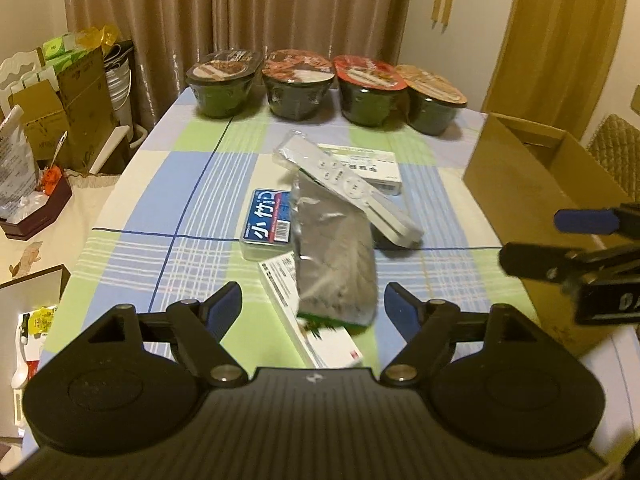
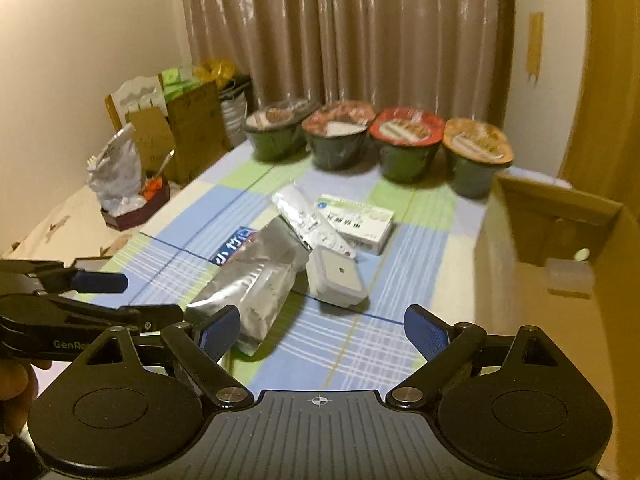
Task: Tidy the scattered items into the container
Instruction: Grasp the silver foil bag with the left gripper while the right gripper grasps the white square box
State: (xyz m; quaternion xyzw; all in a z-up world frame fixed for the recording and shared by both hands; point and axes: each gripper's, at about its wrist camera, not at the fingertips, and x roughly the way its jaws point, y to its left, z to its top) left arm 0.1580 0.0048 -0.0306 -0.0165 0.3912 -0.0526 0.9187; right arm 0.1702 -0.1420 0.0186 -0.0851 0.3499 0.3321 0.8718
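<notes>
A silver foil pouch (image 1: 336, 256) (image 2: 256, 292) lies mid-table across a long white box (image 1: 316, 332). Behind it a grey remote (image 1: 348, 184) (image 2: 338, 284) rests on a white medicine box (image 1: 368, 164) (image 2: 360, 220). A clear box with a blue label (image 1: 268, 220) (image 2: 236, 252) sits left of the pouch. The open cardboard box (image 1: 520, 184) (image 2: 560, 320) stands at the right table edge. My left gripper (image 1: 312, 304) (image 2: 152, 298) hovers open just before the pouch. My right gripper (image 2: 322, 332) (image 1: 532, 240) is open and empty, beside the cardboard box.
Several instant noodle bowls (image 1: 298, 88) (image 2: 404, 144) line the table's far edge before a curtain. A small translucent piece (image 2: 570, 280) lies inside the cardboard box. Cartons and bags (image 1: 72, 92) crowd the side surface on the left. A person's hand (image 2: 16, 384) holds the left gripper.
</notes>
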